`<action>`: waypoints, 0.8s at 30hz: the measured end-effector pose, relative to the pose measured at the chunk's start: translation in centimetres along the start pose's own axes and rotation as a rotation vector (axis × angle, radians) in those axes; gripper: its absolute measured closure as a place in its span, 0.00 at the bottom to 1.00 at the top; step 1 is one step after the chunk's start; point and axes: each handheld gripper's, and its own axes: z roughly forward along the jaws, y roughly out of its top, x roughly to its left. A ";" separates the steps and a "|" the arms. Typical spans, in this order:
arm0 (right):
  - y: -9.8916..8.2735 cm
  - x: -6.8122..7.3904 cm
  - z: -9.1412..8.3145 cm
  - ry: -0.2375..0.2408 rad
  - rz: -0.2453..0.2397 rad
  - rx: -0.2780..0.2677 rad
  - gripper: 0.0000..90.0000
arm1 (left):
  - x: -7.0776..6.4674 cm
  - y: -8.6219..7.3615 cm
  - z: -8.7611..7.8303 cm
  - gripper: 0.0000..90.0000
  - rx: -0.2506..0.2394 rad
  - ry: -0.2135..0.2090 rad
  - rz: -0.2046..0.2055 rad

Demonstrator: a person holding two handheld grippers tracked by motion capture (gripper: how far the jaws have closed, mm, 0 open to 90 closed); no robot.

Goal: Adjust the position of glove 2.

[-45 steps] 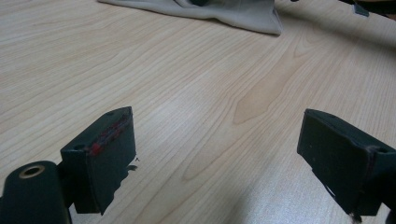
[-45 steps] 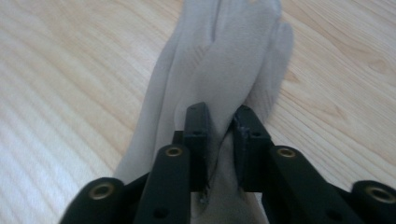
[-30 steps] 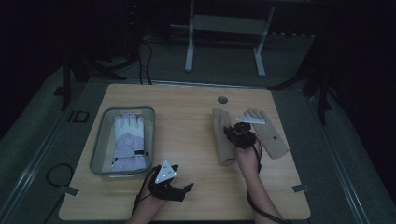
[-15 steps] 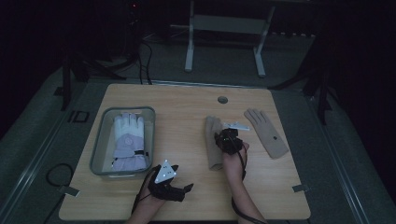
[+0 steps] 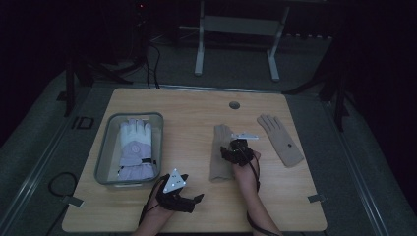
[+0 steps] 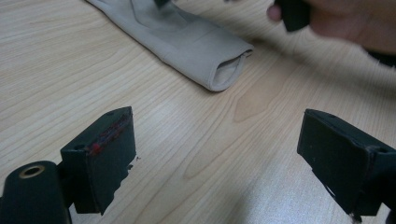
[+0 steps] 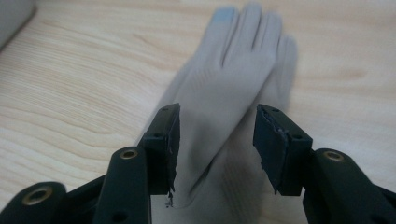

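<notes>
Beige glove (image 7: 224, 88) blurry in the middle of the right gripper view, cuff cut off at the bottom edge. Hand (image 6: 345, 21) blurry and cut off at the upper right of the left gripper view. Grey bin (image 7: 14, 11) cut off at the upper left corner.

Wooden table (image 5: 196, 113) — two beige gloves (image 5: 220, 157), one clear bin (image 5: 105, 147).

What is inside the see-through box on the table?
Inside the box lies a white and pale purple winter glove, flat, fingers pointing away from the person. It covers much of the bottom, so whether anything lies under it cannot be seen.
</notes>
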 end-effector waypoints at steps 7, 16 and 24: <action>1.5 -2.0 -1.8 0.036 -0.060 -0.015 0.56 | 0.0 0.0 0.0 0.13 -0.001 0.003 -0.001; 2.2 -6.4 -3.5 0.077 -0.125 -0.028 0.62 | 0.0 0.0 0.1 0.13 0.006 -0.008 0.002; 2.0 -10.4 -4.9 0.026 -0.266 -0.027 0.60 | 0.1 0.0 0.0 0.12 0.002 -0.013 -0.009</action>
